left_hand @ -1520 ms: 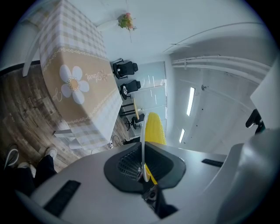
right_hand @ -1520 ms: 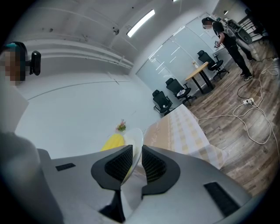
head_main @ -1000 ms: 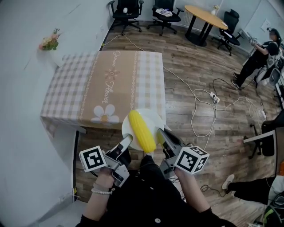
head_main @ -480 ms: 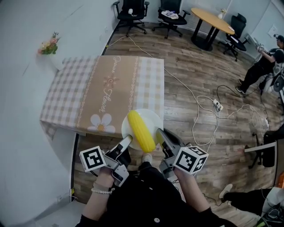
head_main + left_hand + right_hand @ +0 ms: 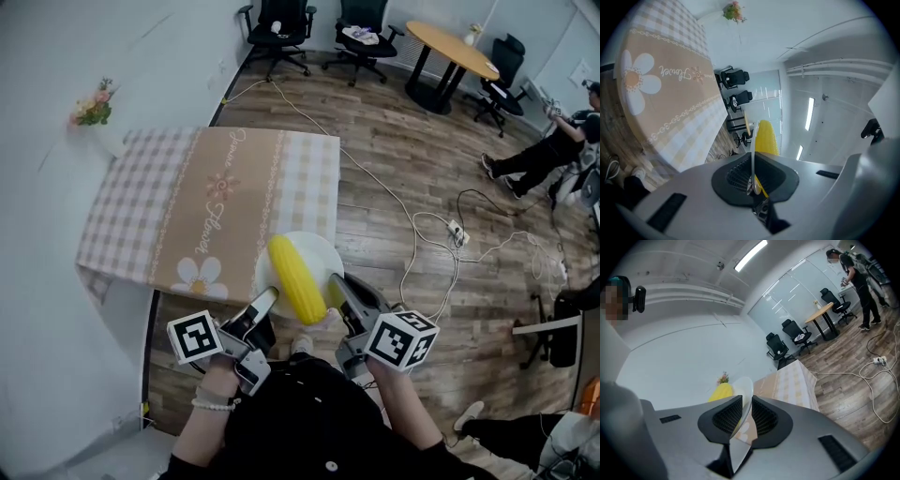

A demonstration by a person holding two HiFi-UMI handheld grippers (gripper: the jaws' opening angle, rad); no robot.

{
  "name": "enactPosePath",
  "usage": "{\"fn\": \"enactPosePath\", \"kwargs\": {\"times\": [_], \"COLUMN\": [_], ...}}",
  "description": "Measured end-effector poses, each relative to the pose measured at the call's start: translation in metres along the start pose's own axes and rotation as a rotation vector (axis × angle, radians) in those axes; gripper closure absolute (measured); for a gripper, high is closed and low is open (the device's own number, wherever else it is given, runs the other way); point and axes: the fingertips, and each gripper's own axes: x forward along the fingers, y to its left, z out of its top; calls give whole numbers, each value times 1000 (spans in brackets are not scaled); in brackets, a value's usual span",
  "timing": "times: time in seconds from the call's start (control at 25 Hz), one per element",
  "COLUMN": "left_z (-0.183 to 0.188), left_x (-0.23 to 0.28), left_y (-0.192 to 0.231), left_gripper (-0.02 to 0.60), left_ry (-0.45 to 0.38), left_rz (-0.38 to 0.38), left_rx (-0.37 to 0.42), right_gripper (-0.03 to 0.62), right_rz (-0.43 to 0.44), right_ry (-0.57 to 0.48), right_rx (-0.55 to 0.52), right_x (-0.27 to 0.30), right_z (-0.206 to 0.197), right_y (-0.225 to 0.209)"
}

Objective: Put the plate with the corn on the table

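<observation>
Plate (image 5: 321, 251) shifted slightly, corn (image 5: 296, 278) aboard, over table (image 5: 187, 206) corner

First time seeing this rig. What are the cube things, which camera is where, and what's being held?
No robot here: a person holds a two-jaw tool in each hand, and the cubes with square markers belong to the tools. The head view comes from a camera on the person's head, looking down: left tool at left, right tool at right. The left gripper view and right gripper view come from cameras riding on each tool, looking along its jaws. Both tools are shut on the rim of a round white plate, seen edge-on between the jaws. A yellow corn cob lies on it. The plate is at the near corner of a table under a tan checked cloth with flower prints; whether it touches I can't tell.
</observation>
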Motion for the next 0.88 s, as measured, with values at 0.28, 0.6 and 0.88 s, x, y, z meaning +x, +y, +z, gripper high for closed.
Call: {"fn": "enactPosePath", "kwargs": {"times": [0.28,0.6,0.88], "left_z": [2,6,7], "left_x": [35,58,65], "left_y": [-5,-3,-6], "left_gripper": [560,561,560], "left_ry": [-4,-16,-14], "left_rz": [-5,3,-2], "left_rx": [-4,-5,21], "right_gripper": [502,502,502], "right_rz": [8,17,32], "right_ry": [0,4,22], "right_rx": [-6,-10,-11], "right_x": [3,10,13], "right_z": [26,40,45], "right_y": [-24,-42,-48]}}
